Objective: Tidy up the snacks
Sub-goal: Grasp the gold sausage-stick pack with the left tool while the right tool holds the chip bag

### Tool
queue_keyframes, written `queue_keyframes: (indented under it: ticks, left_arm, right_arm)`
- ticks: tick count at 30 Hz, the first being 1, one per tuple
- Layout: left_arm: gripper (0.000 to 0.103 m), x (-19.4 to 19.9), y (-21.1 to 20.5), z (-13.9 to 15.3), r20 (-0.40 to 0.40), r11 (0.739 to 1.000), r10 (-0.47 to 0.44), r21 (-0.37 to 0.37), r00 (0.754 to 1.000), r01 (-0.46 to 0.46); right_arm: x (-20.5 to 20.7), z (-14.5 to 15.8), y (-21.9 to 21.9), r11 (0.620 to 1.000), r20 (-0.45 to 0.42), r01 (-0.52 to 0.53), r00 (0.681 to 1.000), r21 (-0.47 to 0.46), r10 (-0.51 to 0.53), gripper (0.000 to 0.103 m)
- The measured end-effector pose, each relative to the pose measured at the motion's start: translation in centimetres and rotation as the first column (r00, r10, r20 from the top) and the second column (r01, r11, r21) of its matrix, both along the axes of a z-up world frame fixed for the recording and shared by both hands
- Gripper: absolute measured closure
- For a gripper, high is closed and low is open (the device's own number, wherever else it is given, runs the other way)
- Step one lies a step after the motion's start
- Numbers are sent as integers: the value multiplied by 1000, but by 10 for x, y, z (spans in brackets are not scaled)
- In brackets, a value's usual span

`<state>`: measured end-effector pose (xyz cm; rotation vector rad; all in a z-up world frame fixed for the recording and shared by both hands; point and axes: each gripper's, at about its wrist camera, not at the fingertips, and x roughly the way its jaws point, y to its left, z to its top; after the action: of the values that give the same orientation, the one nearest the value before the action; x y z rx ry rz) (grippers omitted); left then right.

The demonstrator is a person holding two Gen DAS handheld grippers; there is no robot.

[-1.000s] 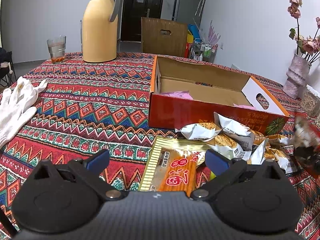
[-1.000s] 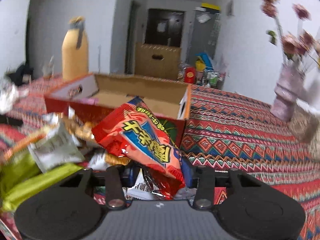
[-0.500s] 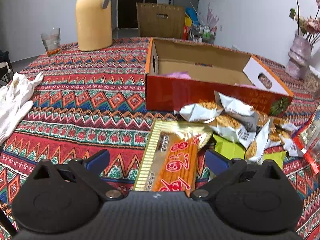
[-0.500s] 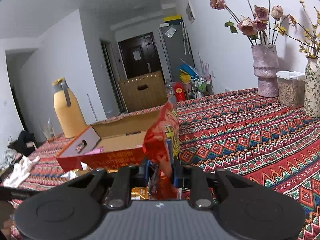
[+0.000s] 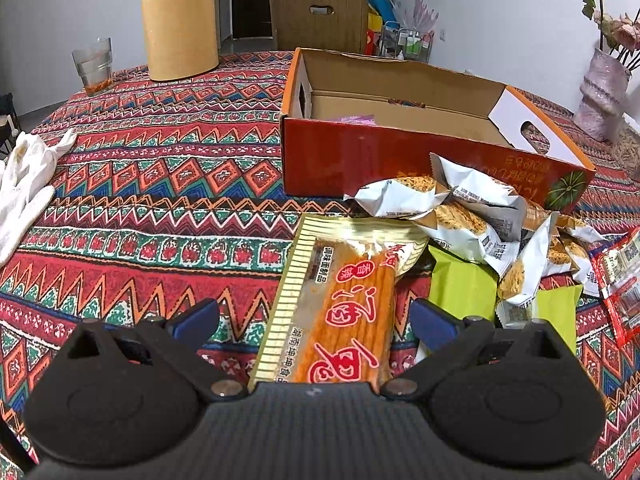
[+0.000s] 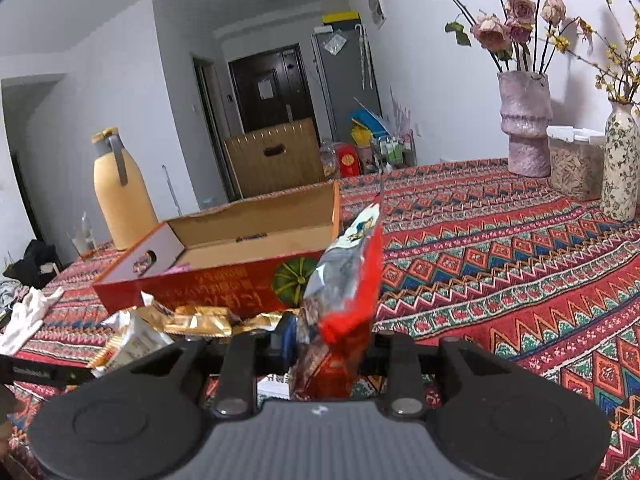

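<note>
My left gripper (image 5: 314,312) is open, its blue-padded fingers standing on either side of an orange and gold snack packet (image 5: 344,300) that lies flat on the patterned tablecloth. Behind it lie several white snack packets (image 5: 460,208) and green packets (image 5: 464,288), in front of an open red cardboard box (image 5: 400,160). My right gripper (image 6: 326,336) holds a red snack packet (image 6: 344,280) upright and edge-on between its pads; its jaws are opening slightly, the packet still between them. The box (image 6: 224,284) lies ahead to its left.
A yellow thermos (image 5: 180,20) and a glass (image 5: 94,64) stand at the far left of the table, white gloves (image 5: 28,168) at its left edge. Two vases (image 6: 524,120) (image 6: 620,160) and a clear container (image 6: 572,160) stand at the far right. A wooden chair (image 5: 316,20) is behind the table.
My right gripper has lifted the red packet off the pile and rolled, so the packet now stands edge-on. My left gripper has tipped down closer over the orange packet.
</note>
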<state>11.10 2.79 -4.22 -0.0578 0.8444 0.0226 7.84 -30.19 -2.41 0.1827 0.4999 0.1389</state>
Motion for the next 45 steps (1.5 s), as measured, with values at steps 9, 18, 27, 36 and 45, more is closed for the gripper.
queue_keyframes:
  ticks: [9,18,27,36,45]
  left_arm:
    - [0,9,0,-7,-24,1000,2,-6,1000,-2]
    - [21,9,-6,-11,-13,999,-24,22,1000,24]
    - [54,-4,-15,-8,18,997,-72,24,997,72]
    - [65,-19,-13,-1,41,998,-66,5,997,66]
    - [65,-32,-8,19,105,999,-50,9,993,49]
  right_arm:
    - [2,-5,6,1000,-5,-20,1000,-24,20,80]
    - [3,-6,7,1000,-5,-19,1000,-21,19,80]
    - [-3,-5,8,1000,5,-25,1000,-18,25,80]
    - [-17,2,8,999,34,-31,999,-16,32,80]
    - [-28,12,11,999,78,-36,996,-13,37,80]
